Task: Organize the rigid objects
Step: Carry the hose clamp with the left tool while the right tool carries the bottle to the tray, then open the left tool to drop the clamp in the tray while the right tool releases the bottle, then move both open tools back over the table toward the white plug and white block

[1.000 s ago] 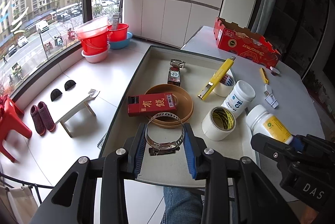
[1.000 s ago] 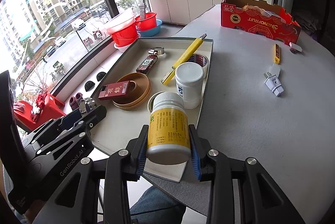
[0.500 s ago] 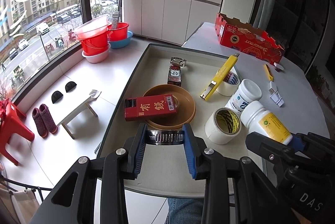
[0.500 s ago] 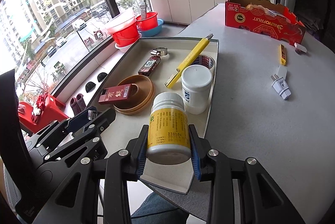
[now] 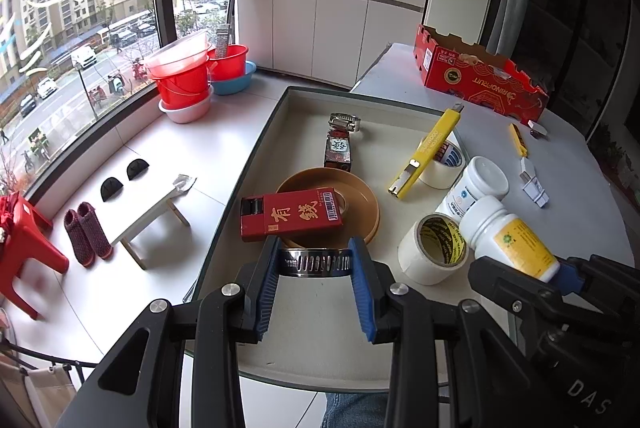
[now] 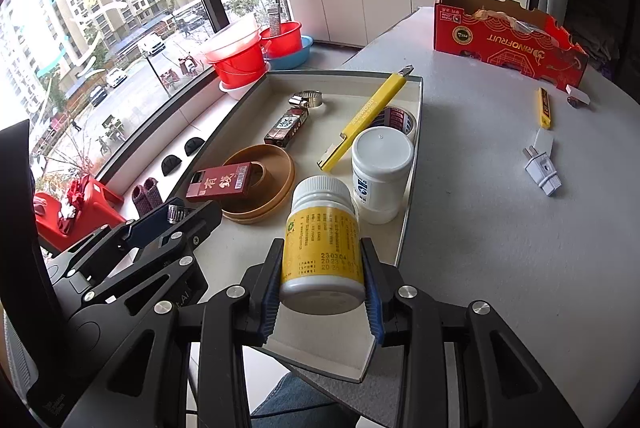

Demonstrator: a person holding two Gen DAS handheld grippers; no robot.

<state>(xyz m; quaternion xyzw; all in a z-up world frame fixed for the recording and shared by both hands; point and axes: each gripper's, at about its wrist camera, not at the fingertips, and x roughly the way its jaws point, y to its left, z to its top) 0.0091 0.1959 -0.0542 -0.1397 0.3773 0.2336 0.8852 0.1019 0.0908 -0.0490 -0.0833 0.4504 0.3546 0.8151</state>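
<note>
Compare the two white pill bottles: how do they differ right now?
The yellow-label bottle is clamped in the right gripper, tilted, above the tray; the blue-label bottle stands upright in the tray, untouched. The labels differ: yellow against white with blue print. Both are white with white caps.

The grey bench (image 6: 500, 228) carries a shallow tray (image 6: 412, 164) at its window edge, a red carton (image 6: 504, 32) at the back, a yellow cutter (image 6: 544, 108) and a white plug (image 6: 542, 168).

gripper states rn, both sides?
Left gripper: shut on the metal hose clamp.
Right gripper: shut on the yellow-label pill bottle.
</note>
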